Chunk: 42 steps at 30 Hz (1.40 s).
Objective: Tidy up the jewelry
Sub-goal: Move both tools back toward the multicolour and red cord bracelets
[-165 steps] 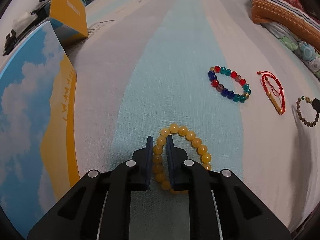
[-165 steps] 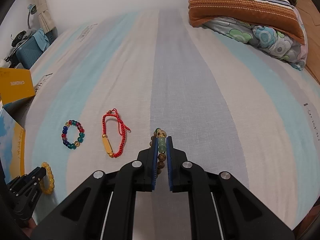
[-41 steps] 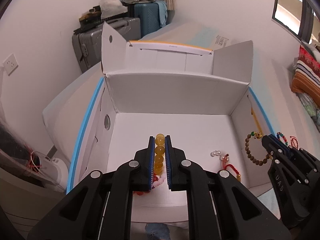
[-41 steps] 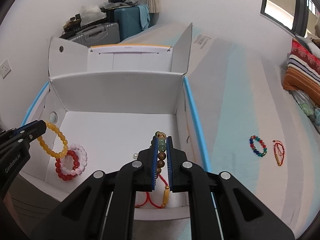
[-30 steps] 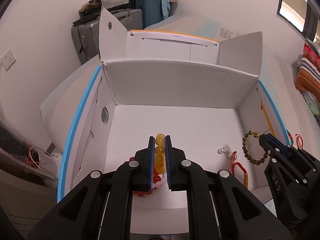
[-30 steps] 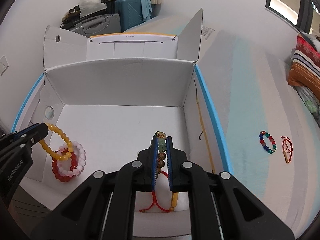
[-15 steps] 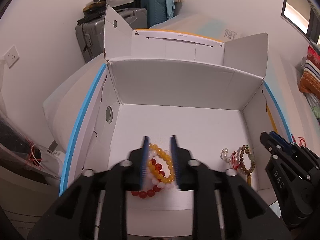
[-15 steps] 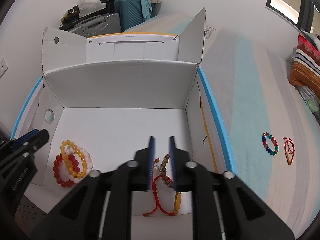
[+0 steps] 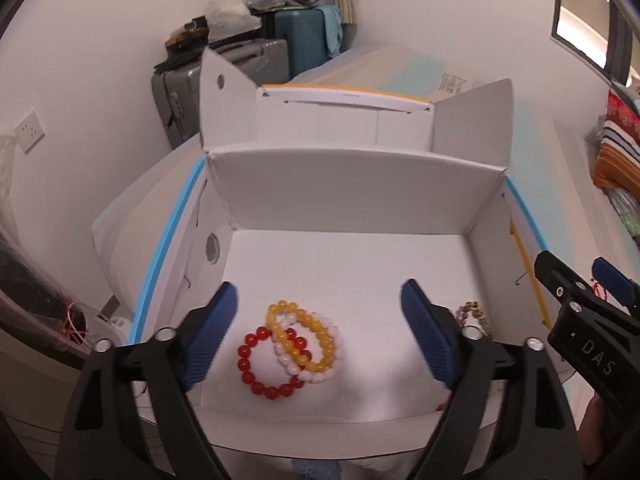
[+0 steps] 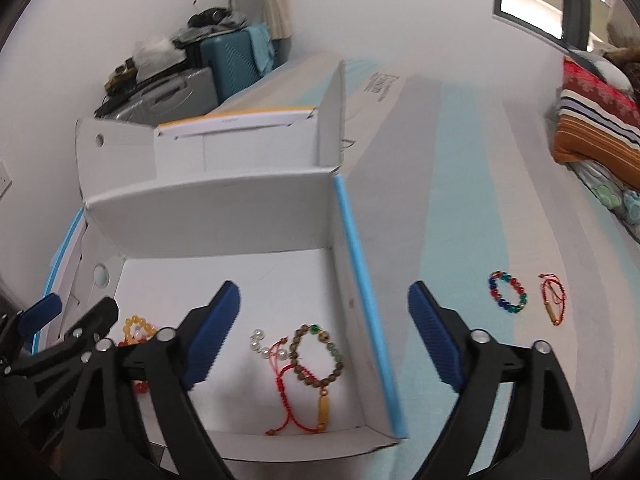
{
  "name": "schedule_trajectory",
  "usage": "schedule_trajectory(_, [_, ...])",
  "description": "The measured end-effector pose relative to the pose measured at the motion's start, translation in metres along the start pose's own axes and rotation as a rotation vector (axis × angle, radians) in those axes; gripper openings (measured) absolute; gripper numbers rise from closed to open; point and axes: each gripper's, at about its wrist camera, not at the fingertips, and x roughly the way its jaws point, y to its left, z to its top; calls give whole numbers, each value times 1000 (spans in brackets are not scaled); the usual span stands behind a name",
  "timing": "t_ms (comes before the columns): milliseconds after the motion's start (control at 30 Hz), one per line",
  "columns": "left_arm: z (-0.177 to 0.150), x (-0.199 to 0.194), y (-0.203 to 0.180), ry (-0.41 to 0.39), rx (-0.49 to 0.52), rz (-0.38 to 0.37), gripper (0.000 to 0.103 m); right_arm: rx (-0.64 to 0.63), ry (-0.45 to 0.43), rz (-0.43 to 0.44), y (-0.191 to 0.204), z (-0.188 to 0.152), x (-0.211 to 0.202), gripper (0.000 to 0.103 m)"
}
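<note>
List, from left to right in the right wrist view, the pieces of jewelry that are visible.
yellow bead bracelet → pearls → brown bead bracelet → multicolored bead bracelet → red cord bracelet on the bed

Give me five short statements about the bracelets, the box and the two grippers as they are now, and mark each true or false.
1. The yellow bracelet lies inside the white box. True.
2. The left gripper is clamped on the yellow bracelet. False: its jaws are opening and the bracelet lies loose on the box floor below them.
3. The multicoloured bracelet is in the box. False: it lies on the striped bedsheet, outside the box.
4. A wooden bead bracelet lies in the box, by the wall with the blue edge. True.
5. The right gripper holds a red cord bracelet. False: its jaws are opening and nothing is held between them.
</note>
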Motion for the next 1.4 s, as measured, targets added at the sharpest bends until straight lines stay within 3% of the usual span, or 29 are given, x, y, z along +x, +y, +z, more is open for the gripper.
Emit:
schedule_trajectory(100, [1,-6,-14,-23,28,13,95,27,-37,-27,-13,2,-8,95])
schedule_trajectory(500, [1,-21,-55,-48,69,-36,97,51,-64,-63,-60,2,-34,95])
schedule_trajectory(867, [-4,-33,-131,-63,153,-128,97,96,-68,-170,-134,-11,-53,95])
schedule_trajectory(1400, [-25,-27,-261,-36,306,-225,97,263,-17,-286,-268,-39,-57,95])
